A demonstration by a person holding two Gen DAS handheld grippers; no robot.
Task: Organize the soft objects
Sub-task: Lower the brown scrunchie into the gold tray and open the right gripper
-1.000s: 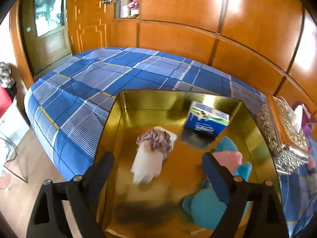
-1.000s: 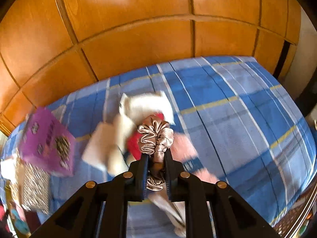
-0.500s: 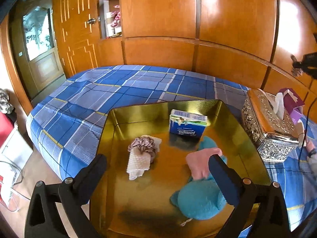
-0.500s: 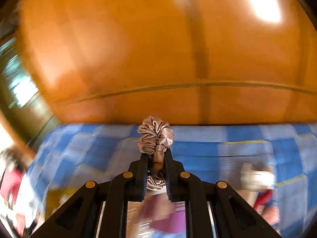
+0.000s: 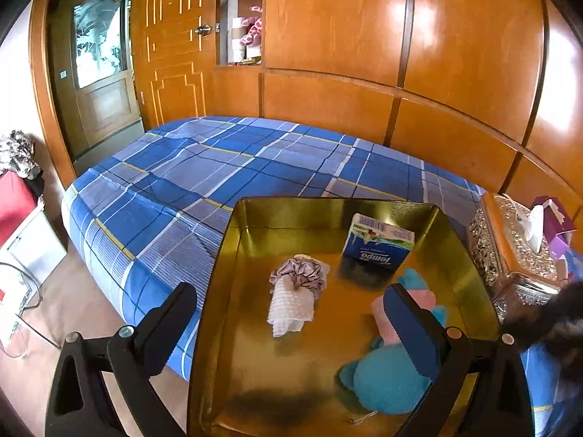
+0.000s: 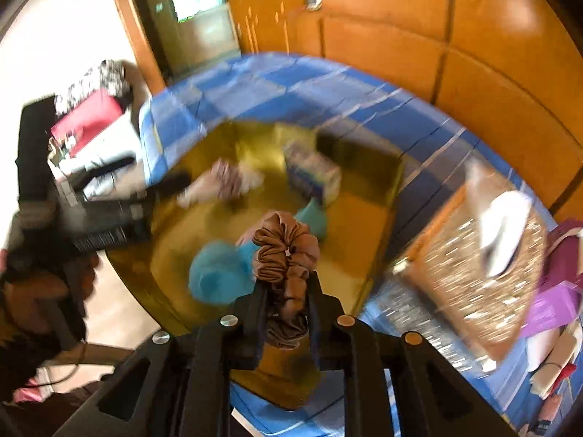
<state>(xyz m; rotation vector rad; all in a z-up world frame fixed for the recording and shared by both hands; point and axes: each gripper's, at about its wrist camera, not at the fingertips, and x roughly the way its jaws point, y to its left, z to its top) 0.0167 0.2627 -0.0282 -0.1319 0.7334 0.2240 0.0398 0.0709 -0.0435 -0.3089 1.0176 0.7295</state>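
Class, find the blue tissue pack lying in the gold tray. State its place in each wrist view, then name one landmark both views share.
Left wrist view: the blue tissue pack sits right of centre, at the far right of the gold tray.
Right wrist view: the pack is blurred, just above centre, beyond the held scrunchie.
Shared landmark: the teal plush toy.

I had a crumpled brown satin scrunchie [image 6: 286, 255] pinched upright. In the gold tray [image 5: 233, 291] lay a mauve scrunchie [image 5: 298, 273] on white cloth [image 5: 290, 309], teal plush [image 5: 386, 382] at four o'clock.
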